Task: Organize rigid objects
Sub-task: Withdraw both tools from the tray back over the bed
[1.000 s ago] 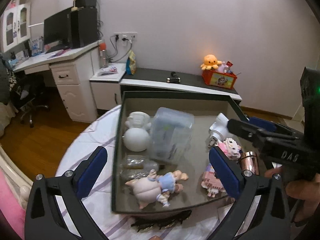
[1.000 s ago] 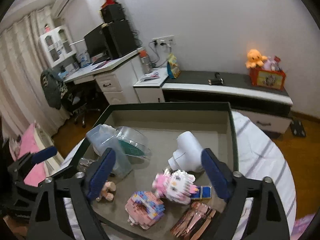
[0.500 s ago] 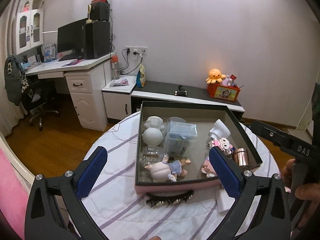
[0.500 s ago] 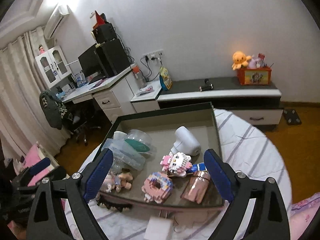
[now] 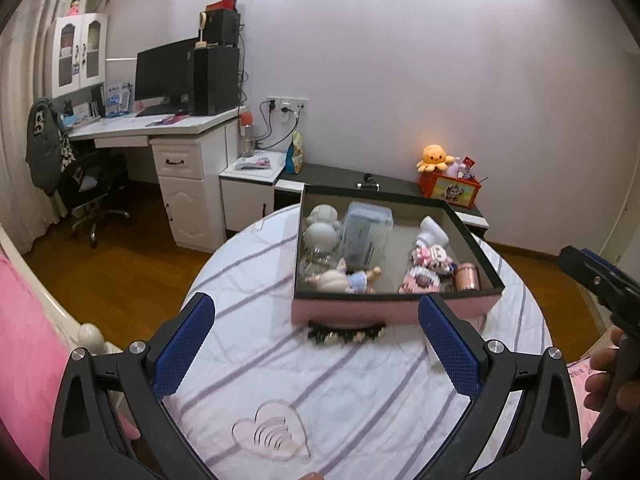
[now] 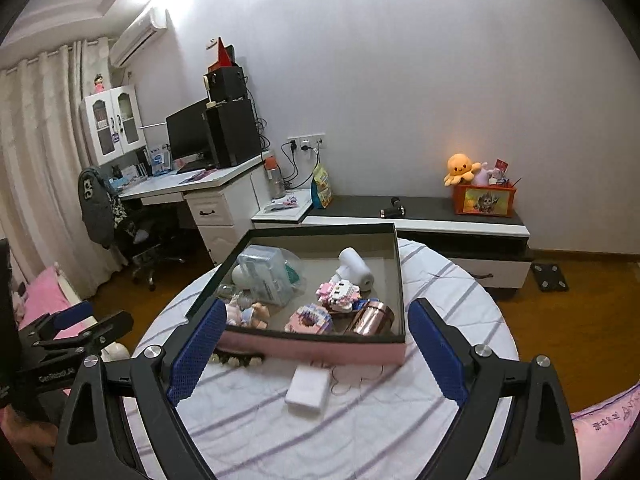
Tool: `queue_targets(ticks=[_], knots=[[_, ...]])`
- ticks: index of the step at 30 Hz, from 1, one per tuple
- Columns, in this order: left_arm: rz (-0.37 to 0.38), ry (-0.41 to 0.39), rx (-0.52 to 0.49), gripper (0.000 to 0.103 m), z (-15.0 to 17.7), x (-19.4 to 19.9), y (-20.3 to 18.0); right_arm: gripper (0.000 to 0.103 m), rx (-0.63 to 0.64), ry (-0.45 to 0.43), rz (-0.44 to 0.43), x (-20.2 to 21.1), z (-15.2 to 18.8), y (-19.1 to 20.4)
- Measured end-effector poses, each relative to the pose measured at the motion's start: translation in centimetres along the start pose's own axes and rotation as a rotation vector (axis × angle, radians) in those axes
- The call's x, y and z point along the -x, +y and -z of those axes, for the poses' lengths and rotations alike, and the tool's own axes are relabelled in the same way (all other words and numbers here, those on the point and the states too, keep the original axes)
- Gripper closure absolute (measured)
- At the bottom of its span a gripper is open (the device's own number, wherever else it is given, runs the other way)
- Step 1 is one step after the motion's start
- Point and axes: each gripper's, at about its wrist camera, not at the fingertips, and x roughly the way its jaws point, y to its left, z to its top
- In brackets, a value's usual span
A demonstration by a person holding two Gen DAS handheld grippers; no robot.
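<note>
A pink box with a dark rim stands on the round striped table. It holds a doll, a clear plastic case, a white figurine, pink block figures and a copper cup. In front of the box lie a black beaded hair clip, a white block and a clear heart-shaped piece. My left gripper is open and empty, held back from the box. My right gripper is also open and empty, short of the box.
A desk with a monitor and an office chair stand to the left. A low cabinet with a toy bin runs along the far wall. A pink bed lies at the left. A hand holds the right gripper's handle.
Both grippers have drawn back and up from over the box. The box looks smaller, and the table's near part with the heart piece and white block has come into view.
</note>
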Motion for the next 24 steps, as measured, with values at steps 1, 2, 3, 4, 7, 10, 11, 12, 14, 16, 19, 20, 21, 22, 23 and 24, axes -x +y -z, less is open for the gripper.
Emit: queue_targets(ticks=[1, 2, 3, 4, 7, 10, 11, 12, 14, 16, 19, 20, 21, 22, 23, 24], knots=[[-0.003, 0.004, 0.002, 0.000, 0.4, 0.2, 0.1, 0.010, 0.001, -0.003, -0.001, 0.3, 0.2, 0.1], [-0.007, 0.007, 0.004, 0.000, 0.6, 0.4, 0.1, 0.010, 0.003, -0.004, 0.001, 0.7, 0.4, 0.2], [-0.009, 0.009, 0.006, 0.000, 0.9, 0.7, 0.2, 0.010, 0.006, -0.004, 0.003, 1.0, 0.6, 0.3], [-0.010, 0.009, 0.007, 0.000, 1.2, 1.0, 0.2, 0.009, 0.009, -0.004, 0.004, 1.2, 0.9, 0.5], [-0.021, -0.008, 0.009, 0.000, 2.0, 2.0, 0.2, 0.009, 0.022, -0.002, 0.005, 1.8, 1.6, 0.9], [-0.011, -0.008, 0.018, 0.000, 2.6, 2.5, 0.1, 0.009, 0.024, 0.007, 0.009, 2.1, 2.3, 1.1], [-0.008, -0.006, 0.019, 0.000, 2.8, 2.7, 0.0, 0.009, 0.024, 0.009, 0.011, 2.2, 2.4, 1.1], [-0.006, -0.005, 0.019, 0.000, 2.9, 2.8, -0.1, 0.009, 0.025, 0.010, 0.012, 2.3, 2.5, 1.3], [-0.003, -0.005, 0.015, 0.000, 3.2, 3.1, -0.4, 0.009, 0.027, 0.008, 0.013, 2.4, 2.6, 1.4], [-0.001, -0.006, 0.008, 0.000, 3.4, 3.3, -0.7, 0.009, 0.027, 0.004, 0.010, 2.6, 2.6, 1.4], [0.006, -0.008, 0.007, 0.000, 3.4, 3.5, -0.9, 0.009, 0.029, 0.002, 0.010, 2.8, 2.8, 1.5], [0.006, -0.010, 0.006, 0.000, 3.5, 3.6, -1.0, 0.009, 0.028, 0.003, 0.010, 2.8, 2.8, 1.5], [0.005, -0.012, 0.006, 0.000, 3.5, 3.7, -1.0, 0.009, 0.028, 0.003, 0.011, 2.8, 2.8, 1.6], [0.007, -0.011, 0.006, 0.000, 3.5, 3.7, -1.0, 0.009, 0.029, 0.001, 0.013, 2.9, 2.9, 1.6], [0.008, -0.009, 0.007, 0.000, 3.5, 3.7, -1.0, 0.009, 0.029, 0.001, 0.016, 3.0, 2.9, 1.6], [0.007, -0.009, 0.006, 0.000, 3.5, 3.8, -1.1, 0.009, 0.028, 0.001, 0.017, 3.1, 3.0, 1.6]])
